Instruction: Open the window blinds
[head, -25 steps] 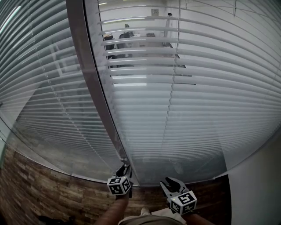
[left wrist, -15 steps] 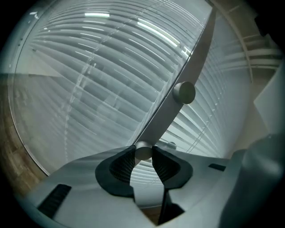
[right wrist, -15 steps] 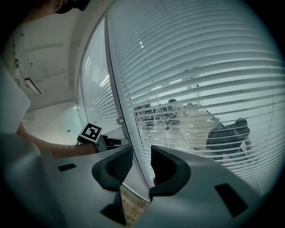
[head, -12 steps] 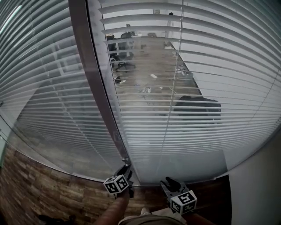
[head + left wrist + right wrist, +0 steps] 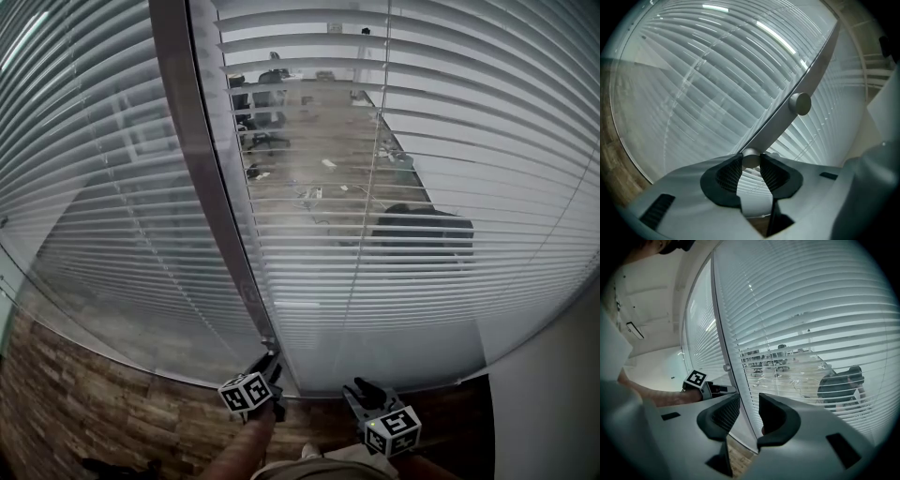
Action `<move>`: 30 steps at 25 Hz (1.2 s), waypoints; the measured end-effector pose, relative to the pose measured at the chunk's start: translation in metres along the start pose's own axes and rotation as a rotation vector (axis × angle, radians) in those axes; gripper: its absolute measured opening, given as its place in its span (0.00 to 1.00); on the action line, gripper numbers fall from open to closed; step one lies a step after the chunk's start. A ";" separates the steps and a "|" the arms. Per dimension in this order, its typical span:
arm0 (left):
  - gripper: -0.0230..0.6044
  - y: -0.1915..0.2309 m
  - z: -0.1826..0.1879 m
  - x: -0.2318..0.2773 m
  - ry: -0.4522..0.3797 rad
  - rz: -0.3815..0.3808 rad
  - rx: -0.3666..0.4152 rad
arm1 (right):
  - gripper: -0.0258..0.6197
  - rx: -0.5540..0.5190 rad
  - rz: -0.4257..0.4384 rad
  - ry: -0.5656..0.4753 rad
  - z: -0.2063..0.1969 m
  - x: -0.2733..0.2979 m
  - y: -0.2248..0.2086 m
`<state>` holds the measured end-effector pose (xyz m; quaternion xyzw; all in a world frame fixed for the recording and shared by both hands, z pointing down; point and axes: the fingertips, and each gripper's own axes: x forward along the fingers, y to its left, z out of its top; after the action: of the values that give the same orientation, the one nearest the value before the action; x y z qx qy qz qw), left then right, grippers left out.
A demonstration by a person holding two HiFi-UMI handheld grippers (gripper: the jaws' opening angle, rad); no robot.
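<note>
At the head view's bottom centre, the left gripper (image 5: pixel 267 364) meets the window frame (image 5: pixel 202 187); the blinds (image 5: pixel 431 169) fill the picture above, their middle slats tilted open. Left gripper view: jaws clamp a round knob (image 5: pixel 751 159). Right gripper view: the right gripper (image 5: pixel 749 416) stands slightly parted and empty.

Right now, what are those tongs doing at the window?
A person is working the window blinds with two hand-held tongs. The left tongs pinch a small round knob on the grey window post. The right tongs hang beside them, empty. The slats are tilted flat enough that you can see the room behind.
</note>
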<state>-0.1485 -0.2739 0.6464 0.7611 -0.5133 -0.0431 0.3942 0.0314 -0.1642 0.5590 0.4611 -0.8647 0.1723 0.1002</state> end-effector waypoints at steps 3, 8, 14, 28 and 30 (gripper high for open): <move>0.25 0.000 0.000 0.000 0.000 -0.008 -0.017 | 0.23 -0.005 0.001 0.002 -0.002 0.000 0.000; 0.25 0.001 0.001 0.001 -0.003 -0.023 -0.035 | 0.23 -0.001 0.003 -0.003 0.001 0.000 0.002; 0.25 -0.002 0.002 0.000 -0.002 -0.033 -0.054 | 0.23 0.001 -0.005 -0.005 0.002 -0.003 0.002; 0.29 -0.013 0.009 -0.019 -0.035 -0.029 0.191 | 0.23 0.026 -0.068 -0.021 0.003 -0.004 -0.007; 0.29 -0.019 0.008 -0.028 -0.032 -0.035 0.251 | 0.23 0.031 -0.086 -0.031 0.007 -0.010 -0.008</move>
<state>-0.1511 -0.2525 0.6187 0.8125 -0.5077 0.0025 0.2866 0.0435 -0.1636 0.5515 0.5020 -0.8427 0.1740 0.0872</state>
